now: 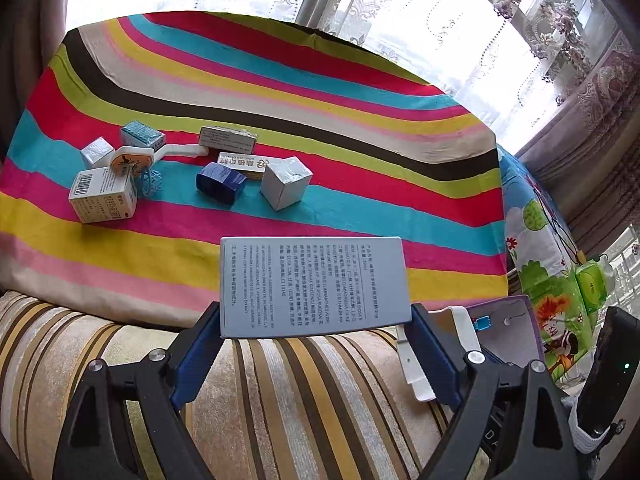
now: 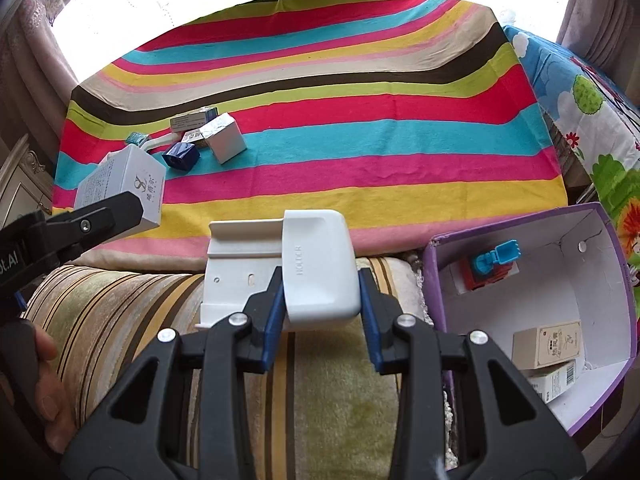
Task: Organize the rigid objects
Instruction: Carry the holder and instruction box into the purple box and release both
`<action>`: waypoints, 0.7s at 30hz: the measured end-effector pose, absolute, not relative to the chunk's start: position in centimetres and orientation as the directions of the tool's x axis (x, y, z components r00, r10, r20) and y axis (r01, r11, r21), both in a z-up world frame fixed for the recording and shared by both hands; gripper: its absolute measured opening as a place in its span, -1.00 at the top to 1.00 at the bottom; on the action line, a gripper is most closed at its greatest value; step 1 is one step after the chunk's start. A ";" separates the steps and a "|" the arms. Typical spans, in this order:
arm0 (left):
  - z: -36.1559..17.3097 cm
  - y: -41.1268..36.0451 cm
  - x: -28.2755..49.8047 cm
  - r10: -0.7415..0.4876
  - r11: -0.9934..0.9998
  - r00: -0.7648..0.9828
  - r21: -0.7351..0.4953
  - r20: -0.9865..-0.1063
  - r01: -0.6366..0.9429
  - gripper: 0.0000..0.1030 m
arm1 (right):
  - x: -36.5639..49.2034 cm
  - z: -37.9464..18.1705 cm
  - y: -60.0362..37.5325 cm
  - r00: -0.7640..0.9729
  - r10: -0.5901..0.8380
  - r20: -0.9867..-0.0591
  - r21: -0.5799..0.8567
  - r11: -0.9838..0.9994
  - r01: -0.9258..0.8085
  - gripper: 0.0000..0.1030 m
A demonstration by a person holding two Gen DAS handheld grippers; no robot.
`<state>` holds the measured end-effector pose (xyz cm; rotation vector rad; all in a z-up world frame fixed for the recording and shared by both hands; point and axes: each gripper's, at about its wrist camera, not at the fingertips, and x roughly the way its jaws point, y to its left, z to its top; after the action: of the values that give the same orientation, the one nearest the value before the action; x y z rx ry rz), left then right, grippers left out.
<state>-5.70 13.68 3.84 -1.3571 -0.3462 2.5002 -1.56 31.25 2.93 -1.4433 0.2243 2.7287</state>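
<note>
White plastic holder (image 2: pixel 316 268) sits clenched in the right tongs (image 2: pixel 322 320), long axis across the jaws; the purple storage box (image 2: pixel 616 280) lies just to their right, nearer this hand. The left tongs (image 1: pixel 316 320) grasp a grey carton (image 1: pixel 314 284), farther off

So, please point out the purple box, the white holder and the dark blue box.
purple box (image 2: pixel 532 280), right wrist view, white inner wall.
white holder (image 2: pixel 320 268), right wrist view, front face.
dark blue box (image 1: pixel 220 181), left wrist view, top face.
</note>
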 end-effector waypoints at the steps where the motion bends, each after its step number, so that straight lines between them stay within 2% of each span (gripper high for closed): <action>1: 3.9 14.1 -5.4 0.359 -0.931 -0.518 -0.336 -0.776 -0.141 -0.74 | -1.1 3.1 31.7 -0.567 -0.024 -0.823 0.110 -0.987 -0.118 0.25; 9: 4.7 17.9 -3.3 0.455 -0.889 -0.474 -0.351 -0.754 -0.294 -0.74 | 2.8 3.8 36.2 -0.582 0.022 -0.813 0.118 -0.972 -0.201 0.25; 21: 6.2 25.4 2.5 0.635 -0.713 -0.333 -0.363 -0.697 -0.599 -0.75 | 7.7 4.2 46.1 -0.554 0.184 -0.812 0.095 -0.894 -0.437 0.24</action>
<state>2.49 25.36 6.17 -1.1162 -0.0518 2.0856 7.66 46.08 4.24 -1.2367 0.4086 2.4585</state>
